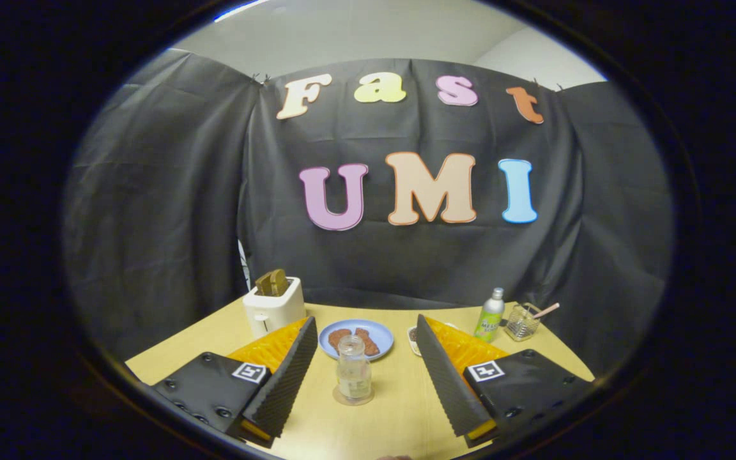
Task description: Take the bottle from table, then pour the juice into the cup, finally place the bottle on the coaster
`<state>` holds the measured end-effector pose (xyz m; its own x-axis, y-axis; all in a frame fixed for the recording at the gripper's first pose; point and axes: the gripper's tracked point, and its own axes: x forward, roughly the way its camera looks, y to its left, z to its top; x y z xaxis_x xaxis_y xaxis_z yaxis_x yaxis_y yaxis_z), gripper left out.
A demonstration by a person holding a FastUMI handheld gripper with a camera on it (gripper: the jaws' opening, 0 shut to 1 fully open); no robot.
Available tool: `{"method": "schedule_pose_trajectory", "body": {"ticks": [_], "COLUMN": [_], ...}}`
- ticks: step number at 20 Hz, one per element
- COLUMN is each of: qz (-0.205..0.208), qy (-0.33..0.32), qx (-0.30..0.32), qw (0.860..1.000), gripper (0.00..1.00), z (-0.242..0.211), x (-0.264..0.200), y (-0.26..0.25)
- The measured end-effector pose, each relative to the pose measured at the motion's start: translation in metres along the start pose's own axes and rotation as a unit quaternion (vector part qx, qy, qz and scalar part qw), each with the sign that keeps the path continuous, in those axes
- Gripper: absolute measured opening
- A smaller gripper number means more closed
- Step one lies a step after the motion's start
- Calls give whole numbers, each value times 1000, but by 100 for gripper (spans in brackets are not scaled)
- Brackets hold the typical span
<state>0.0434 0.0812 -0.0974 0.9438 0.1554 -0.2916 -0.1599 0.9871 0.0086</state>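
Note:
A small clear bottle (353, 370) with pale juice in it stands upright on a round coaster (353, 400) on the wooden table. It sits between my two fingers, touched by neither. My gripper (365, 319) is open, its black ridged pads (288, 377) wide apart on either side of the bottle with nothing held. A glass cup (521, 322) with a pink-tipped stick in it stands beyond the right finger, near the table's far right corner.
A green-labelled bottle (489, 316) stands next to the glass cup. A blue plate (377, 332) with brown food lies just behind the clear bottle. A white toaster (273, 306) with toast stands beyond the left finger. A small bowl (413, 335) peeks from behind the right finger.

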Motion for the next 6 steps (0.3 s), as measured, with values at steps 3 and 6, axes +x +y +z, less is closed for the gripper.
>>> {"method": "schedule_pose_trajectory", "body": {"ticks": [3,6], "qz": [-4,-10], "qy": [-12,-26], "qx": [0,2], "qw": [1000,1000], "gripper": [97,97], "z": [13,25], "x": [-19,-34], "y": [-3,-6]}}
